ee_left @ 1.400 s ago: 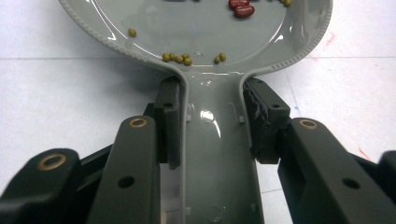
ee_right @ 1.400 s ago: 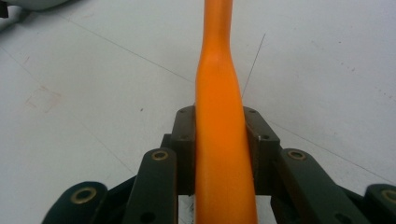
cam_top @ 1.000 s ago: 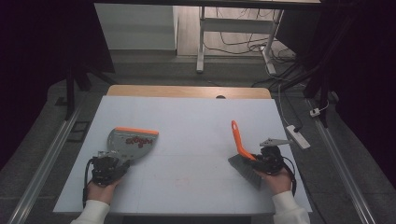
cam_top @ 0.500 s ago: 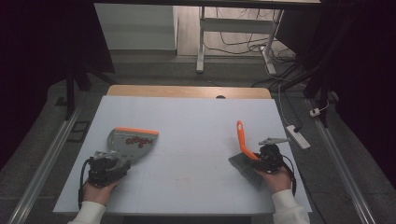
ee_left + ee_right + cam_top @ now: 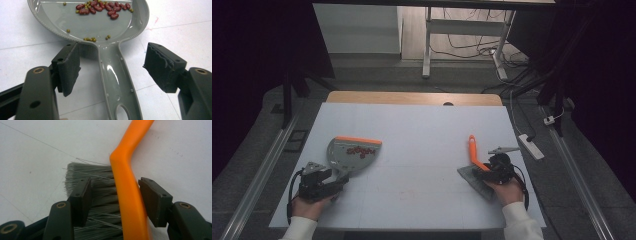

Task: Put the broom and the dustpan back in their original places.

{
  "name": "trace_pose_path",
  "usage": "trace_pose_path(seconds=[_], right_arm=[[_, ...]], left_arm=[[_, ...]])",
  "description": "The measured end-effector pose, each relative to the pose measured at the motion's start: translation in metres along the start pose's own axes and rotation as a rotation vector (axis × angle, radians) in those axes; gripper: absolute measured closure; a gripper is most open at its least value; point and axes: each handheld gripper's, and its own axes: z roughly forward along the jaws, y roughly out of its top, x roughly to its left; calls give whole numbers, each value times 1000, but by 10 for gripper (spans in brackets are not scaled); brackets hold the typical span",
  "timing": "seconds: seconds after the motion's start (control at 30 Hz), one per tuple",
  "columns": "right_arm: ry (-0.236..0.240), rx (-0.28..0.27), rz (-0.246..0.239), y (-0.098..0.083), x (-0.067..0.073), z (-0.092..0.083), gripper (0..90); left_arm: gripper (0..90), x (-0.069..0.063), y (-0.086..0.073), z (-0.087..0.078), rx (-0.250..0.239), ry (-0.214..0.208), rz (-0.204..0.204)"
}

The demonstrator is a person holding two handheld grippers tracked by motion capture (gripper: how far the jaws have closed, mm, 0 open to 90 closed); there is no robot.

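Currently: grey dustpan (image 5: 351,154) flat on white table (image 5: 422,130), left-near area, orange lip toward far side, handle (image 5: 117,82) pointing near toward left gripper (image 5: 323,181). Left jaws spread wide, straddling the handle, touching nothing. Red beans (image 5: 100,7) plus a few small green ones (image 5: 90,39) loose in the pan.

Hand brush (image 5: 476,165) on right-near side, orange handle angled up and far, grey bristles (image 5: 97,202) lying on the table. Right gripper (image 5: 492,170) around the brush at the junction of handle and bristles; jaws either side, small gaps visible, looks not quite clamped. Hard to call fully released vs light contact.

Handling notes, judgement only:
- Dustpan: light, stiff, glossy plastic, likely slippery. Best grip mid-handle, above the hang hole (image 5: 122,112). Keep level or tipped back, else beans roll out over the lip.
- Brush: light, handle rigid and smooth, bristles soft and splaying. Pinch on the orange spine, not the bristles; a bristle grip would squash and twist.
- Beans: hard, round, prone to rolling and bouncing.
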Motion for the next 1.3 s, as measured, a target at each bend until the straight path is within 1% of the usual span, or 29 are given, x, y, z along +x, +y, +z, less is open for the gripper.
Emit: trace_pose_path(seconds=[0.07,0.1,0.13,0.23,0.37,0.43,0.53,0.7,0.77,0.87,0.93,0.97,1.1,1.17,1.3], right_arm=[[-7,7,16,0,0,1,424],[-23,15,10,1,0,1,426],[-33,9,6,0,1,1,426],[-37,10,1,1,2,1,426],[-37,-15,-5,1,3,-2,419],[-32,-33,-7,1,3,-4,418],[-31,-55,-11,1,3,-8,418],[-20,-71,-22,0,5,-11,420],[-19,-91,-36,0,7,-15,420],[2,-113,-42,1,10,-19,422],[25,-121,-56,1,12,-20,424],[35,-123,-65,1,13,-20,424],[76,-133,-99,0,18,-20,426],[91,-140,-119,1,21,-20,426],[113,-160,-159,0,30,-20,426]], left_arm=[[270,-1,0,0,2,0,7],[258,-1,0,0,2,1,10],[249,-1,0,0,2,0,13],[237,-2,1,-1,-3,-4,21],[232,-3,3,-5,-25,-6,41],[232,-4,3,-7,-34,-17,56],[233,-6,4,-8,-32,-28,71],[237,-9,4,-7,-28,-34,86],[240,-10,6,-8,-30,-44,99],[244,-14,9,-7,-24,-61,131],[248,-17,11,-6,-19,-75,157],[249,-19,12,-6,-19,-76,171],[251,-24,18,-3,-15,-110,214],[252,-27,21,-1,-10,-133,236],[254,-36,27,4,13,-172,309]])
